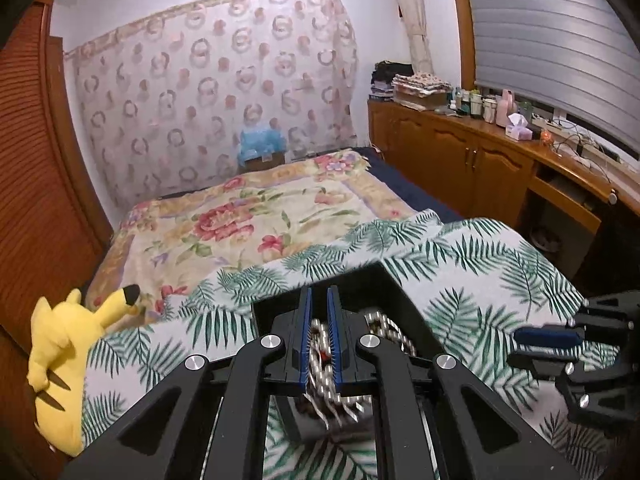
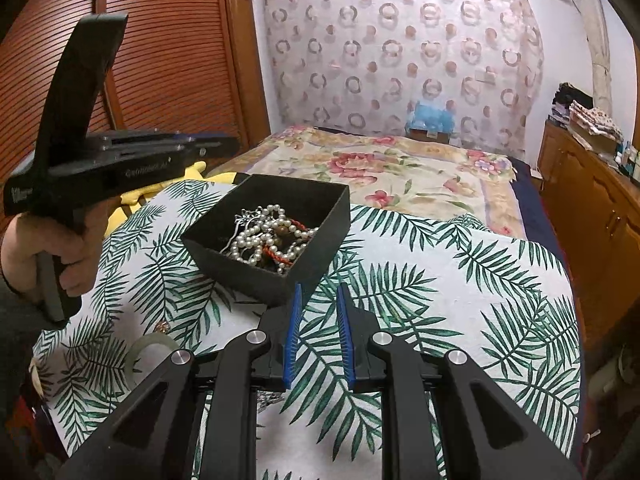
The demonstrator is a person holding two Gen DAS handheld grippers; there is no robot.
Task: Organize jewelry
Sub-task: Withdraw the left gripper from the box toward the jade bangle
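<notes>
1. Left wrist view: left gripper (image 1: 319, 340) hangs over the black box (image 1: 384, 280), jaws narrowly parted, pearl necklace (image 1: 320, 376) strands between them; gripped or not, can't tell.
2. Right gripper (image 2: 318, 336) is part open, holding nothing, above the palm-leaf cloth (image 2: 440, 300); box just ahead.
3. Lettering on the left gripper's body is too blurry to read.

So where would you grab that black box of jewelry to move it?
Probably pinch one thin upright wall of the black box from above, one finger inside, one outside. The near corner points at the right gripper, and the open top leaves the rim free above the pearl necklace.

Palm-leaf cloth (image 2: 420, 320) over a surface, black box (image 2: 276, 236) of jewelry, translucent ring (image 2: 150, 350) near its left edge
</notes>
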